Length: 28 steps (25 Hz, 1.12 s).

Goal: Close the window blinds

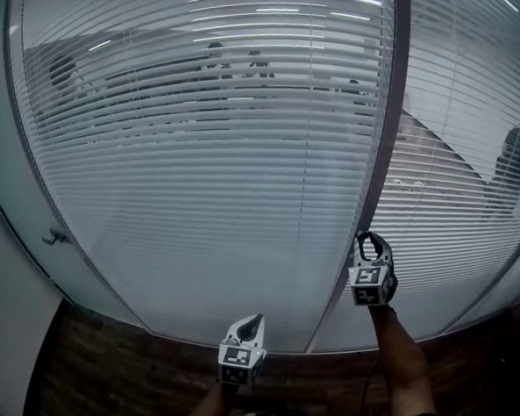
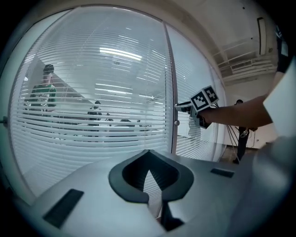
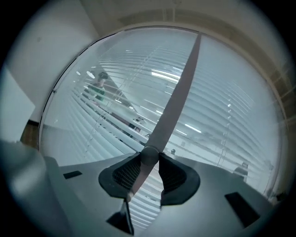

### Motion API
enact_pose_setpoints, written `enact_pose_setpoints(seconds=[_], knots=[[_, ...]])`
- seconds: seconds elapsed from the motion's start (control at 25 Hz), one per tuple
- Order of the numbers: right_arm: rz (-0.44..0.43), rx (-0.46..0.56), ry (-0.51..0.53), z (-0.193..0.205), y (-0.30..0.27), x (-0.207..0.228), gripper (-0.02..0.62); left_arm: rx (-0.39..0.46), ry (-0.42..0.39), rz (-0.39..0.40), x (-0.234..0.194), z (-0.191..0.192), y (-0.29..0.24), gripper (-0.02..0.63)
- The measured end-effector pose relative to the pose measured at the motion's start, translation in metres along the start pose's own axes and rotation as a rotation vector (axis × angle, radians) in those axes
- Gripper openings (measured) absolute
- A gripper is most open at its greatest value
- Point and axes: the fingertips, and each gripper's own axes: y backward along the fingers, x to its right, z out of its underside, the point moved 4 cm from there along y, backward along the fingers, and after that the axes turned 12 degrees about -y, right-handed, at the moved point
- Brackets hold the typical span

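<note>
As I look down in the head view, the right gripper (image 1: 368, 238) sits at the dark mullion (image 1: 388, 142) between the blinds (image 1: 213, 162), whose slats are part-open. The left gripper (image 1: 252, 321) hangs lower.

Left gripper view: jaws together, empty.

Right gripper view: pads (image 3: 125, 173) clamp the mullion's round knob (image 3: 149, 156).

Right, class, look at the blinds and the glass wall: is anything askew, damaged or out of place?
Nothing stands out. The blinds hang with slats parallel and evenly spaced, none bent or sagging. The right gripper is closed on the round knob on the frame; the left gripper hangs free, shut.
</note>
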Motion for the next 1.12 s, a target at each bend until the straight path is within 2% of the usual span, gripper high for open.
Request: enact_pose_setpoints(seconds=[0.16, 0.28, 0.44, 0.56, 0.64, 0.68, 0.76, 0.92, 1.04, 1.12], knots=[[0.001, -0.018, 0.217, -0.002, 0.0, -0.003, 0.127, -0.007, -0.004, 0.015, 0.005, -0.003, -0.002, -0.005], [0.005, -0.036, 0.471, 0.0, -0.001, -0.003, 0.127, -0.026, 0.006, 0.017, 0.003, -0.007, -0.004, -0.005], [-0.01, -0.044, 0.718, 0.003, -0.003, -0.005, 0.127, -0.017, 0.009, 0.018, 0.005, -0.01, -0.006, -0.005], [-0.007, -0.049, 0.85, 0.005, -0.003, -0.005, 0.127, -0.001, 0.005, 0.025, 0.009, -0.015, -0.009, -0.005], [-0.008, -0.049, 0.863, 0.006, -0.004, -0.005, 0.127, -0.009, -0.006, 0.036, 0.011, -0.012, -0.011, -0.005], [-0.013, -0.048, 0.829, 0.006, -0.004, -0.006, 0.128, -0.016, -0.011, 0.04, 0.01, -0.009, -0.012, -0.005], [-0.032, -0.049, 0.685, 0.006, -0.001, -0.006, 0.129, -0.021, -0.014, 0.038, 0.009, -0.008, -0.012, -0.005], [-0.049, -0.042, 0.269, -0.001, 0.006, -0.006, 0.145, -0.023, -0.02, 0.041, 0.01, -0.01, -0.013, -0.005], [-0.047, -0.053, -0.091, -0.007, 0.007, -0.002, 0.158, -0.014, -0.026, 0.045, 0.012, -0.015, -0.013, -0.005], [-0.031, -0.064, -0.247, -0.012, 0.009, -0.001, 0.158, -0.012, -0.031, 0.047, 0.014, -0.016, -0.013, -0.005]])
